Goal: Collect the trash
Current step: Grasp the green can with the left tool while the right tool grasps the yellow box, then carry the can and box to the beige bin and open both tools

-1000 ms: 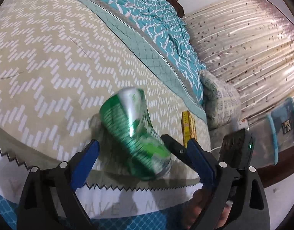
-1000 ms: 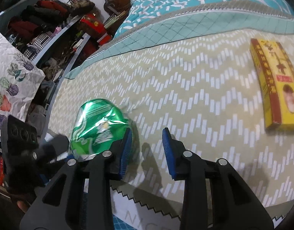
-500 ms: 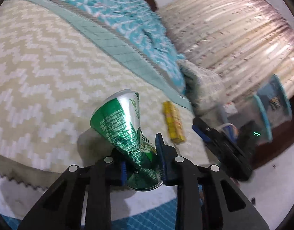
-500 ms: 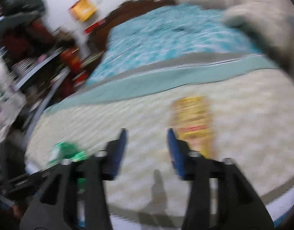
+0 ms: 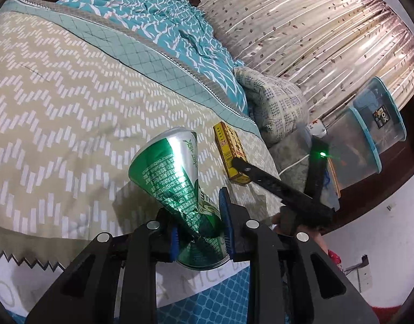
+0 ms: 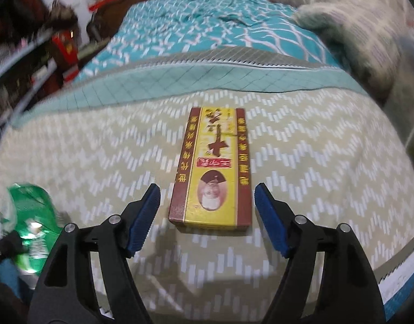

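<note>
A crushed green can is pinched at its waist by my left gripper, which is shut on it and holds it tilted above the zigzag blanket. The can also shows blurred at the left edge of the right wrist view. A yellow and maroon carton lies flat on the blanket; in the left wrist view the carton sits right of the can. My right gripper hovers at the carton's near end, jaws opening, one finger on each side, pads not touching it.
A teal patterned quilt and a grey pillow lie further up the bed. Clear plastic storage tubs stand by the curtain on the right. Cluttered shelves run along the left. The bed's near edge is just below the grippers.
My left gripper closed on the can and crushed its middle, then lifted it. My right gripper swung from beside the can over to the carton and widened its jaws.
</note>
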The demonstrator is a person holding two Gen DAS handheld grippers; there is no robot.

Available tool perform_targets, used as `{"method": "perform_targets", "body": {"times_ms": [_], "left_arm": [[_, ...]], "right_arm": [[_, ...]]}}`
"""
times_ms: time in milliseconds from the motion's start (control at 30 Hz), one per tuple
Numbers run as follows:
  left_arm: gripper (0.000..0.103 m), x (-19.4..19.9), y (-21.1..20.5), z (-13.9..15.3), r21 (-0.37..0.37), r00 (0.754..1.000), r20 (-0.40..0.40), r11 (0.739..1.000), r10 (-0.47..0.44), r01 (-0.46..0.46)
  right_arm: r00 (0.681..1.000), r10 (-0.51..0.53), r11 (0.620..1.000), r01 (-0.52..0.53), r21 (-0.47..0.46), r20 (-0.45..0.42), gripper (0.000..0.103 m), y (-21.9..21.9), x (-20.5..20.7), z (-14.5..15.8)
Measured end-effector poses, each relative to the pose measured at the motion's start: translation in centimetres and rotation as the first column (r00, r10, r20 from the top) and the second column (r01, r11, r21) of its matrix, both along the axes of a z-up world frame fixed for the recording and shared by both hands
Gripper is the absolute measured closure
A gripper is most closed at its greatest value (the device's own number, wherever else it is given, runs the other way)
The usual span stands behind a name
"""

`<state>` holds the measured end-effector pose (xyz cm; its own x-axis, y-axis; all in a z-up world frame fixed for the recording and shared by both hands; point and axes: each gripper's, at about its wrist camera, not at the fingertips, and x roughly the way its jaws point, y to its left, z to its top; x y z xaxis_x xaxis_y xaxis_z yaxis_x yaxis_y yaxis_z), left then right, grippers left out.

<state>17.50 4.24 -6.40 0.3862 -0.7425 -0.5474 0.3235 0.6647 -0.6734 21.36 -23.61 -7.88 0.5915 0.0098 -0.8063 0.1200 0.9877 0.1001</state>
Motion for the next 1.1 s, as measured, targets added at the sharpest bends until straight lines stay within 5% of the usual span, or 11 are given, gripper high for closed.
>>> {"method": "perform_targets", "body": {"times_ms": [33, 433, 667, 933, 1100], "left_arm": [[0.079, 0.0, -0.1, 0.1, 0.006, 1.000, 0.007, 1.000, -0.002, 0.002], [0.080, -1.0, -1.0, 0.9, -0.003, 0.996, 0.067, 0.998, -0.062, 0.063], [0.080, -2.1, -3.8, 2.0, 0.037, 0.986, 0.085, 0.989, -0.144, 0.141], [0.080, -5.1, -8.0, 4.4, 0.077, 0.964, 0.127, 0.972, -0.232, 0.223], [0.080, -6.8, -10.1, 4.4, 0.120, 0.957, 0.129, 0.963, -0.258, 0.243]], "right_arm": [[1.000, 0.014, 1.000, -0.014, -0.027, -0.010, 0.040, 0.4, 0.2, -0.2], [0.992, 0.113, 0.988, -0.119, 0.098, 0.062, 0.040, 0.7, -9.6, 1.8], [0.995, 0.069, 0.997, -0.072, 0.034, 0.078, 0.041, -1.1, -16.8, 2.2], [0.995, -0.036, 0.993, 0.024, 0.119, 0.092, 0.040, -5.7, -19.4, 2.7], [0.995, 0.021, 0.999, -0.026, 0.045, 0.102, 0.041, -5.1, -20.5, 2.8]]}}
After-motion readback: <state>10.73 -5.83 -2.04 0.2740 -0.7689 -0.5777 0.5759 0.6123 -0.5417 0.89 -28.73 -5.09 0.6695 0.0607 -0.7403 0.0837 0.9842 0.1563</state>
